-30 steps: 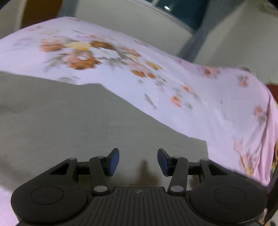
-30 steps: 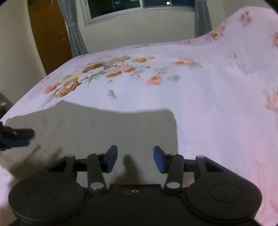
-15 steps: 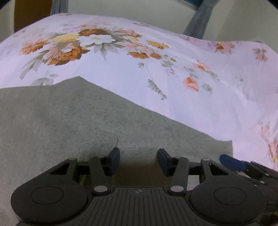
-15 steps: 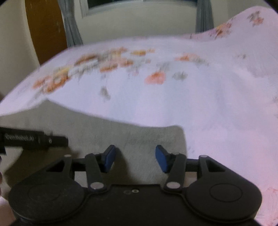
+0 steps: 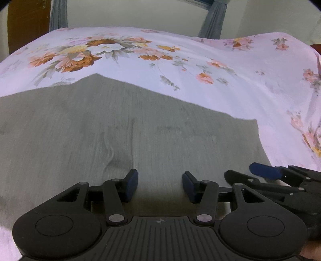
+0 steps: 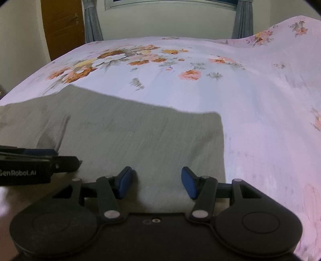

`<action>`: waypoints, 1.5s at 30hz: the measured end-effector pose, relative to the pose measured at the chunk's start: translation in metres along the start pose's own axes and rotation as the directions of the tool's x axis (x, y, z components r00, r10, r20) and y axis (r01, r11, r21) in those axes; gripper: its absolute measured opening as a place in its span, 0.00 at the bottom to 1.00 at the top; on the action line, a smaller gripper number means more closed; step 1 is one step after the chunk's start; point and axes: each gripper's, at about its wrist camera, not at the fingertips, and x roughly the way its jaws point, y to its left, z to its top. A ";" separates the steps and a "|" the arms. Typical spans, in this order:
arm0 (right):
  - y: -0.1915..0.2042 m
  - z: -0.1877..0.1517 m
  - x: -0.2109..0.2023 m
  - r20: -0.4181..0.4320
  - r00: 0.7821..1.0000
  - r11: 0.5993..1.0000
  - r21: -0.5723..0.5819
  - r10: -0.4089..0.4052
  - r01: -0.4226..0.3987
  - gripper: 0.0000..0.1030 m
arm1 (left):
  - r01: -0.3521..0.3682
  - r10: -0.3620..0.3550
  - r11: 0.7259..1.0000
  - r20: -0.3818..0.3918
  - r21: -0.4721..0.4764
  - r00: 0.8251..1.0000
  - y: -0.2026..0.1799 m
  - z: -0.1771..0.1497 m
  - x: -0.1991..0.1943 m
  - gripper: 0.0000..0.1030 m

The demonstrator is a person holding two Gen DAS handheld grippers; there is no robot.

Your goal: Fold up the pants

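Observation:
Grey pants (image 5: 124, 128) lie flat on a bed with a pink floral sheet (image 5: 180, 66); they also show in the right wrist view (image 6: 140, 136). My left gripper (image 5: 160, 185) is open and empty, low over the near edge of the pants. My right gripper (image 6: 154, 183) is open and empty, over the near right part of the pants, close to their right edge (image 6: 222, 144). The right gripper shows at the right of the left wrist view (image 5: 280, 180), and the left gripper shows at the left of the right wrist view (image 6: 30, 162). The two grippers are side by side.
The floral sheet (image 6: 260, 112) stretches beyond and to the right of the pants. A wooden door (image 6: 60, 26), grey curtains (image 6: 92, 22) and a window (image 6: 170, 2) stand behind the bed. A small crease (image 5: 112, 152) sits in the fabric ahead of my left gripper.
Both grippers have come closer together over the near edge of the pants, and each now shows in the other's view. Both stay open.

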 end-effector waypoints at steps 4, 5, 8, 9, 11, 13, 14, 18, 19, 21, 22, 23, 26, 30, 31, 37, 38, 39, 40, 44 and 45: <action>0.003 -0.009 -0.010 -0.003 1.000 1.000 0.008 0.006 -0.006 0.54 | -0.007 0.007 1.000 0.005 0.027 1.000 -0.004 -0.011 -0.010 0.49; 0.003 -0.009 -0.011 -0.006 1.000 1.000 0.010 0.005 -0.005 0.54 | -0.007 0.007 1.000 0.002 0.026 1.000 -0.004 -0.011 -0.011 0.49; 0.006 -0.007 -0.013 -0.023 1.000 1.000 0.007 0.002 -0.002 0.54 | -0.002 0.002 1.000 -0.017 0.004 1.000 -0.001 -0.007 -0.014 0.49; 0.007 -0.006 -0.014 -0.028 1.000 1.000 0.009 0.003 -0.003 0.54 | 0.000 0.000 1.000 -0.022 -0.001 1.000 -0.001 -0.005 -0.015 0.49; 0.008 -0.005 -0.018 -0.031 0.999 1.000 0.019 0.008 -0.007 0.54 | 0.001 -0.001 1.000 -0.020 -0.002 1.000 -0.001 -0.005 -0.019 0.49; 0.010 -0.001 -0.023 -0.016 1.000 0.999 0.035 0.016 -0.016 0.53 | -0.019 0.019 1.000 0.003 -0.001 1.000 -0.001 -0.004 -0.028 0.49; 0.012 0.000 -0.026 -0.002 1.000 0.999 0.043 0.025 -0.025 0.53 | -0.046 0.046 0.999 0.020 0.000 0.999 -0.001 -0.003 -0.033 0.49; 0.028 0.011 -0.031 0.039 0.998 0.997 0.044 0.058 -0.060 0.53 | -0.113 0.109 0.992 0.078 0.050 0.991 0.004 0.002 -0.052 0.49; 0.035 0.013 -0.031 0.044 0.997 0.997 0.034 0.070 -0.072 0.53 | -0.126 0.121 0.991 0.082 0.052 0.989 0.008 0.003 -0.055 0.49; 0.048 0.016 -0.028 0.041 0.995 0.995 0.018 0.096 -0.097 0.53 | -0.144 0.140 0.989 0.082 0.039 0.987 0.019 0.003 -0.059 0.49; 0.055 0.017 -0.025 0.037 0.994 0.994 0.008 0.107 -0.107 0.53 | -0.155 0.152 0.987 0.077 0.030 0.985 0.026 0.002 -0.059 0.49; 0.062 0.017 -0.023 0.029 0.993 0.993 -0.003 0.114 -0.114 0.53 | -0.170 0.168 0.985 0.072 0.020 0.983 0.034 0.000 -0.058 0.49; 0.077 0.014 -0.014 0.002 0.992 0.992 -0.026 0.126 -0.126 0.53 | -0.204 0.205 0.979 0.045 -0.009 0.978 0.058 -0.008 -0.053 0.49; 0.088 0.016 -0.013 0.005 0.992 0.991 -0.034 0.129 -0.128 0.53 | -0.239 0.239 0.971 0.007 -0.011 0.971 0.081 -0.018 -0.044 0.49; 0.090 0.018 -0.013 0.004 0.992 0.992 -0.034 0.125 -0.125 0.54 | -0.227 0.227 0.974 0.011 -0.016 0.974 0.085 -0.019 -0.044 0.49; 0.105 0.020 -0.001 -0.033 0.995 0.994 -0.053 0.095 -0.096 0.58 | -0.204 0.204 0.979 0.013 -0.019 0.979 0.091 -0.016 -0.047 0.49; 0.106 0.022 -0.002 -0.026 0.994 0.994 -0.038 0.106 -0.107 0.57 | -0.203 0.204 0.979 0.017 -0.021 0.979 0.093 -0.017 -0.049 0.49; 0.108 0.023 -0.004 -0.015 0.993 0.993 -0.025 0.114 -0.114 0.57 | -0.202 0.203 0.979 0.020 -0.024 0.979 0.095 -0.017 -0.051 0.49; 0.111 0.024 -0.005 -0.006 0.993 0.993 -0.022 0.116 -0.116 0.57 | -0.202 0.202 0.979 0.022 -0.030 0.979 0.098 -0.018 -0.054 0.49; 0.125 0.019 0.006 -0.031 0.994 0.992 -0.066 0.105 -0.106 0.57 | -0.200 0.203 0.976 0.033 -0.082 0.979 0.116 -0.020 -0.065 0.49; 0.125 0.018 0.007 -0.024 0.994 0.993 -0.058 0.104 -0.105 0.58 | -0.200 0.204 0.975 0.038 -0.094 0.978 0.121 -0.021 -0.069 0.49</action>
